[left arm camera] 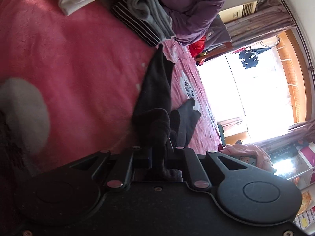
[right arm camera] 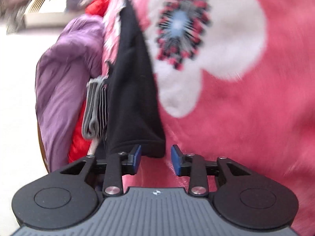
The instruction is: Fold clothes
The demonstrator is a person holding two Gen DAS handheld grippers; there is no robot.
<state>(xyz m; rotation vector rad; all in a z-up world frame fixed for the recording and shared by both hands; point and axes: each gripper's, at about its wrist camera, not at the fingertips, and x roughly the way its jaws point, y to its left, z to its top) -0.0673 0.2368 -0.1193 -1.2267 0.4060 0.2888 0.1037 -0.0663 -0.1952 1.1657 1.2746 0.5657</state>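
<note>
Left gripper, fingers clenched on a bunched end of the black garment, which stretches away over the pink bed cover. Right gripper, blue-padded fingers parted, the garment's hem lying against the left pad only, not pinched. Folded grey and striped clothes and a purple bundle lie beyond.
</note>
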